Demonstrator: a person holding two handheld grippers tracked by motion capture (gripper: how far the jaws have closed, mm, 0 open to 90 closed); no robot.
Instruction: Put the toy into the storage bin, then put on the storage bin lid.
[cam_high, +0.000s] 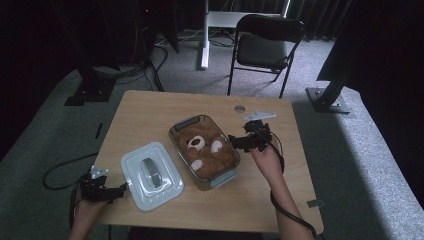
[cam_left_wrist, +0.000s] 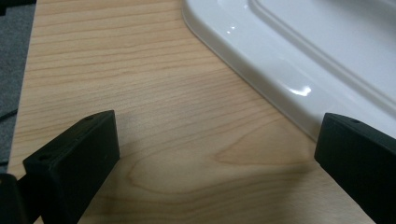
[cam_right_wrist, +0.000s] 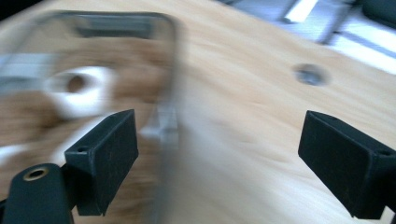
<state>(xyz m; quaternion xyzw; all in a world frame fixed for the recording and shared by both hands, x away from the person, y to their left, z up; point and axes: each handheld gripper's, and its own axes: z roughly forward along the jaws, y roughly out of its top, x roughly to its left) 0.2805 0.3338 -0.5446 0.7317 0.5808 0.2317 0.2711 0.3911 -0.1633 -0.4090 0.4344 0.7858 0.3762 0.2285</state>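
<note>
A brown teddy bear (cam_high: 206, 151) lies inside a clear glass dish (cam_high: 186, 123) at the middle of the wooden table. Its white lid (cam_high: 151, 174) rests flat on the table to the dish's left. My left gripper (cam_high: 120, 189) is open at the table's near left edge, jaws pointing at the lid's corner (cam_left_wrist: 280, 70) without touching it. My right gripper (cam_high: 239, 142) is open just right of the dish. In the blurred right gripper view one jaw hangs over the dish (cam_right_wrist: 166, 140) edge, with the bear (cam_right_wrist: 70, 107) beyond it and bare table under the gap.
A small round metal insert (cam_high: 239, 108) sits in the table near its far edge, also blurred in the right gripper view (cam_right_wrist: 308, 73). A black folding chair (cam_high: 265, 45) stands beyond the table. Cables trail over the grey carpet on the left.
</note>
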